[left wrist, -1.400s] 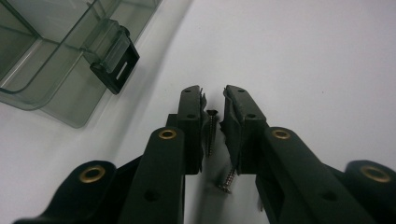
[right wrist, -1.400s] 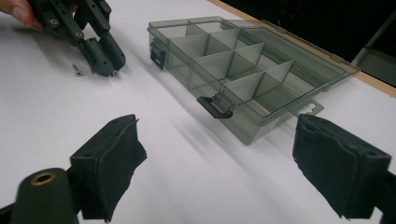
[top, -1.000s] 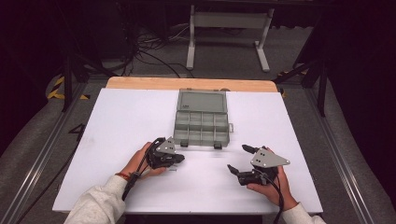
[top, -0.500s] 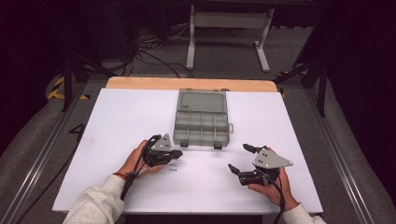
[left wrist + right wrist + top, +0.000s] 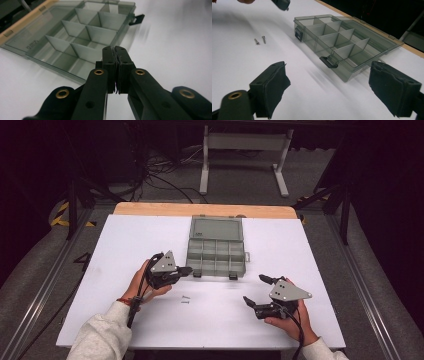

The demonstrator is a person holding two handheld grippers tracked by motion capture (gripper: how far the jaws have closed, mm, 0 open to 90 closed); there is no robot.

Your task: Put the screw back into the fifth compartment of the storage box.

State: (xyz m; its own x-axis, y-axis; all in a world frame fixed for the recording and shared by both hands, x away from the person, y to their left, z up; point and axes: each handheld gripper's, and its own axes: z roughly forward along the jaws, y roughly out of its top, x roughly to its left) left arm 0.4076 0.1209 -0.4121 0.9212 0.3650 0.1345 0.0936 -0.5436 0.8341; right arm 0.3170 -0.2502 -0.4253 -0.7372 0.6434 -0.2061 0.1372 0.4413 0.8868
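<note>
Lifted since the earlier frame, the left tongs (image 5: pixel 188 270) now hang clenched at the organizer box's (image 5: pixel 216 251) seven-o'clock corner; whether they pinch a screw I cannot tell. From the high view, two screws (image 5: pixel 185 299) lie on the white surface (image 5: pixel 100 270) just below those tongs, at six o'clock of the box, long axes roughly nine-to-three. The right tongs (image 5: pixel 256 290) wait released, empty.

Left gripper view: pads pressed together before the open box (image 5: pixel 75 42), compartments empty.

Right gripper view: both screws (image 5: pixel 260 40) point near twelve o'clock, unsorted. Sorting seems barely begun.
</note>
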